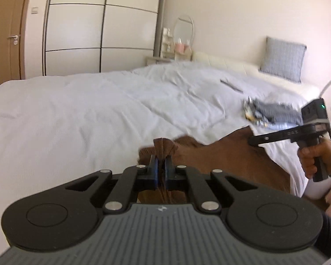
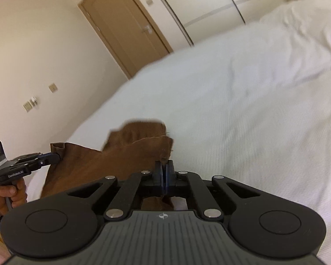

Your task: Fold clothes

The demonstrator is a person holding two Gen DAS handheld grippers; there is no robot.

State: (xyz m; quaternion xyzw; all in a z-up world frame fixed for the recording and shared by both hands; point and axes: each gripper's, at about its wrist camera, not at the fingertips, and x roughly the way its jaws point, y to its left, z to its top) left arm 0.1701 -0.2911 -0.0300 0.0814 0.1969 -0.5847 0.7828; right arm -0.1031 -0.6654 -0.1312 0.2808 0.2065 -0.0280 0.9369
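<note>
walls: cream | wardrobe (image 1: 99,28): white | door (image 2: 123,28): brown | bed (image 1: 99,110): white cover | pillow (image 1: 283,58): grey

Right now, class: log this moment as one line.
left gripper: shut on brown garment | right gripper: shut on brown garment | bed: garment partly lifted

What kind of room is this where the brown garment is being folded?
A bedroom, most likely: a wide bed with pale bedding fills the view, a blue-grey pillow leans on the far wall, and a tall white wardrobe stands beside a wooden door.
</note>
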